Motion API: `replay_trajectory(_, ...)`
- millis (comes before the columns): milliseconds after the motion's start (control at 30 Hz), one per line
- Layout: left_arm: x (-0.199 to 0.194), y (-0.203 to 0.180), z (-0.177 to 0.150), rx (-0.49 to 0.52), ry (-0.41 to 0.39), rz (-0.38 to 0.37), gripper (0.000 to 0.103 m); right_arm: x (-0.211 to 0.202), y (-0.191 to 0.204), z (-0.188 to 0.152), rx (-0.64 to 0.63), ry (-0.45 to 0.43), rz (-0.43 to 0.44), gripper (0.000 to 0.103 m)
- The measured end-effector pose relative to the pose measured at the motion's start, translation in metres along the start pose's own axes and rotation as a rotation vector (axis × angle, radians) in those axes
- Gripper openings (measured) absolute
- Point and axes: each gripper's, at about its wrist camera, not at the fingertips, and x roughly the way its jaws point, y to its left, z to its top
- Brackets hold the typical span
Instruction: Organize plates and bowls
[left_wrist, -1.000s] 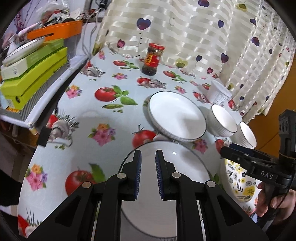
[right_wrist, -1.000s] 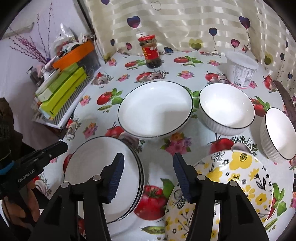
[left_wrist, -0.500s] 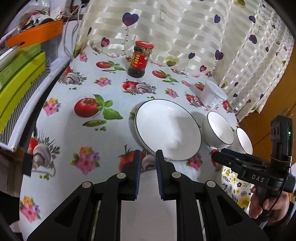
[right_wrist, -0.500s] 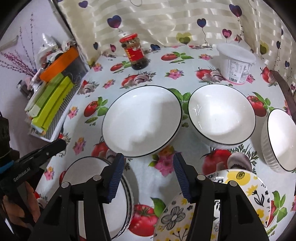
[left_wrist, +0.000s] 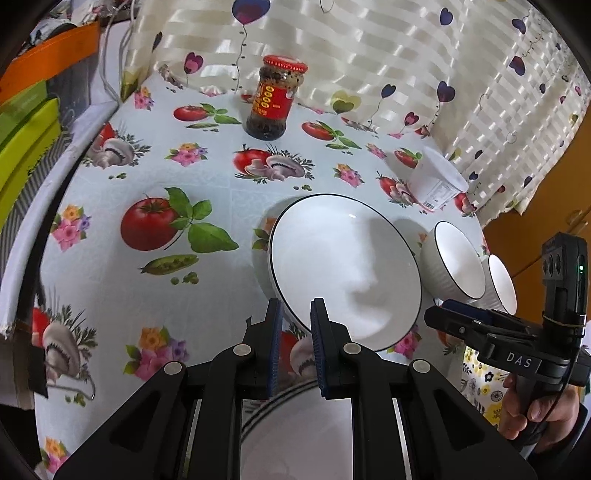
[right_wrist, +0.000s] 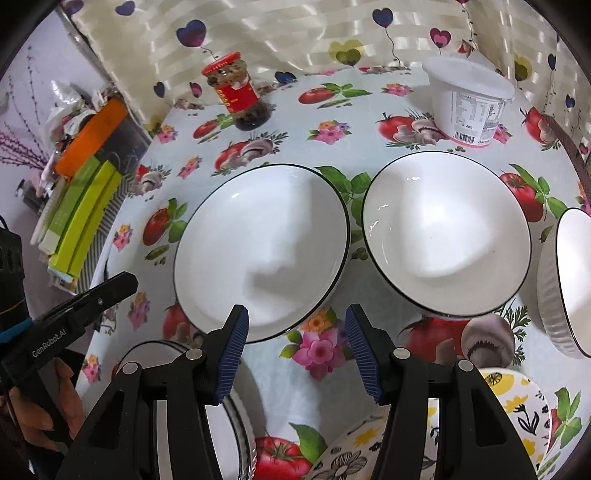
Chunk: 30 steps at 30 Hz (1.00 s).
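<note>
The tabletop (right_wrist: 295, 122), covered in a cloth printed with tomatoes and mushrooms, carried the crockery. Largest was the wide white plate (right_wrist: 262, 251) at its middle, with a stack of black-rimmed plates (right_wrist: 236, 424) nearer the camera and a yellow-flowered plate (right_wrist: 517, 410) to the right. Beside the wide plate sat a white bowl (right_wrist: 447, 236), and a second ribbed bowl (right_wrist: 561, 280) stood at the far right. Behind them stood a white tub (right_wrist: 469, 103) and a red-lidded jar (right_wrist: 238, 96).

The left hand-held gripper (left_wrist: 296, 325) had its jaws narrowly parted astride the wide plate's near rim; contact could not be told. The right hand-held gripper (right_wrist: 295, 332) stood wide apart, holding nothing, just before the same plate.
</note>
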Motion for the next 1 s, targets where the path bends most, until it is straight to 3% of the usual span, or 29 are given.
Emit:
replay_trajectory(567,0.035,0.004,0.019,0.024,0.057,0.0,0.016,0.021,-0.006,0.014,0.024,0.038,-0.028,0.054)
replay_trajectory(1000,0.055,0.01,0.028,0.036,0.092,0.021,0.016,0.036,-0.009,0.022,0.039,0.064,-0.068,0.035)
